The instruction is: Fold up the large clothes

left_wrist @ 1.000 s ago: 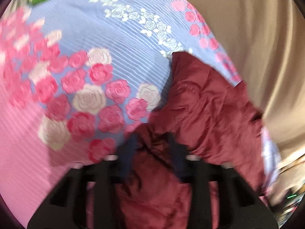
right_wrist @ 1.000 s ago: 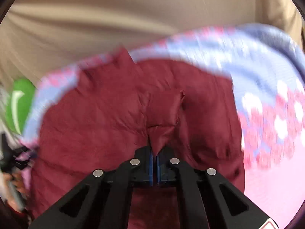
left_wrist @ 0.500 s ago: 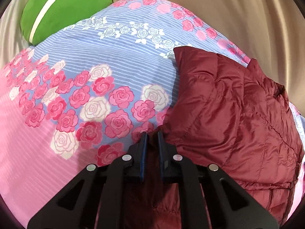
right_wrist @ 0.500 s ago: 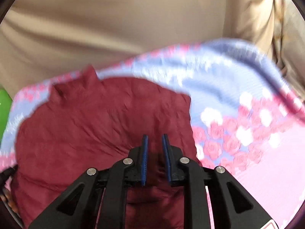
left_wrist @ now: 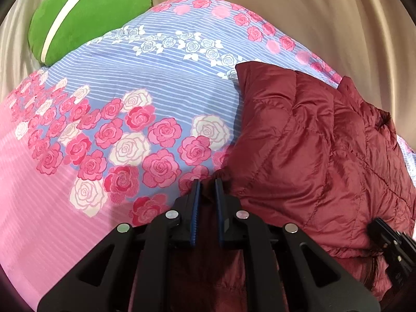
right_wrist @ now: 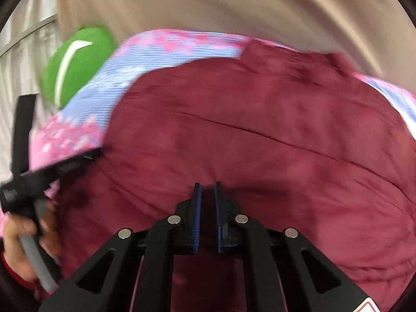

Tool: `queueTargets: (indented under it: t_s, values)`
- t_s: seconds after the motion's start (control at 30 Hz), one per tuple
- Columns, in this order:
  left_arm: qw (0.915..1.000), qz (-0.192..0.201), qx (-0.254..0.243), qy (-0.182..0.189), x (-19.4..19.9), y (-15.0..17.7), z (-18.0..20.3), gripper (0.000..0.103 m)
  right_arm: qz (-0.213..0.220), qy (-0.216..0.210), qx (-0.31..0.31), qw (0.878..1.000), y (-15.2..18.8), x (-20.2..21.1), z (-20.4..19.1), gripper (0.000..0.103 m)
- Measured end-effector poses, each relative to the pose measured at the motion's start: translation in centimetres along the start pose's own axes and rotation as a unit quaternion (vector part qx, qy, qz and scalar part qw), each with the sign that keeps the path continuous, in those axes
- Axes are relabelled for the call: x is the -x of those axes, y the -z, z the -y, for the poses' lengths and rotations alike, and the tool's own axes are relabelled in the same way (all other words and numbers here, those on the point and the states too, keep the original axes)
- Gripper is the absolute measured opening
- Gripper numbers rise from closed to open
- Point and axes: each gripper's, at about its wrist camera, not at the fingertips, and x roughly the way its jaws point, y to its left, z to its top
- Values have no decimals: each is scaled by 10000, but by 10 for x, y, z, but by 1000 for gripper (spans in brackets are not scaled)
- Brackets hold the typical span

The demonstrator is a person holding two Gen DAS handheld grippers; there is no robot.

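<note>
A dark red quilted jacket [left_wrist: 312, 150] lies folded on the rose-patterned bedsheet [left_wrist: 130, 91]. My left gripper [left_wrist: 207, 182] sits at the jacket's left edge, jaws a narrow gap apart, with a gathered cuff just beyond the tips; nothing is pinched. In the blurred right wrist view the jacket [right_wrist: 260, 130] fills the middle. My right gripper [right_wrist: 207, 186] hovers over it, jaws slightly apart and empty. The left gripper [right_wrist: 65, 166] and the hand holding it show at the left of that view.
A green cushion [left_wrist: 85, 15] with a white stripe lies at the far left of the bed, also in the right wrist view [right_wrist: 75, 62]. Beige curtains [left_wrist: 325, 13] hang behind the bed. The right gripper's tool [left_wrist: 390, 241] shows at the jacket's lower right.
Both grippers let go of the jacket and opened slightly. The jacket now lies flat and folded. The right gripper has swung left over it.
</note>
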Motion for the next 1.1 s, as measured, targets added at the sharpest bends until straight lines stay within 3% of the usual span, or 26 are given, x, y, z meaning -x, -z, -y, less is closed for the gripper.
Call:
queueTargets:
  t_s: [0.1,0.2,0.23,0.27,0.3,0.4,0.47,0.53,0.57,0.63,0.77,0.87,0.97,1.03,1.1]
  values:
    - [10000,3,15,42,0,0,-2,11,98,355,-723,9967,16,28,73,1]
    - [10000,7,14,31,0,0,-2,11,186,1146,-1506,9818,40,65,152,1]
    - [10000,8,-2,10,0,0,-1,11,227,1433,-1878,9714,49,80,179,0]
    - [10000,10,-22,-16,0,0,-1,11,253,1582,-2051,9655,53,88,189,2]
    - [10000,13,-51,-45,0,0,0,11,327,1641,-2188,9613,54,95,195,11]
    - [9997,13,-168,-184,-1,0,5,12,627,1331,-2075,9671,45,116,178,15]
    - [9993,11,-255,-288,-2,0,9,12,598,1164,-1667,9773,36,103,152,15]
    - [9990,10,-287,-331,-2,0,10,12,191,1436,-1226,9818,38,74,138,15]
    - [9991,11,-284,-325,-2,0,9,12,-3,1656,-1102,9800,41,58,138,10]
    - [9992,17,-261,-293,-1,0,7,13,63,1662,-1265,9779,47,55,145,8]
    - [9991,21,-252,-337,1,2,5,14,197,2247,-1776,9579,59,85,157,13]
    - [9975,45,-463,-527,10,10,10,15,355,2126,-1906,9577,75,116,150,15]
    - [9953,128,-709,-650,31,25,16,24,510,2083,-1830,9594,104,147,129,22]
    - [9943,195,-859,-607,51,36,19,28,611,1990,-1844,9606,128,180,130,33]
    - [9934,257,-977,-549,72,48,20,41,680,1943,-1908,9598,147,202,125,37]
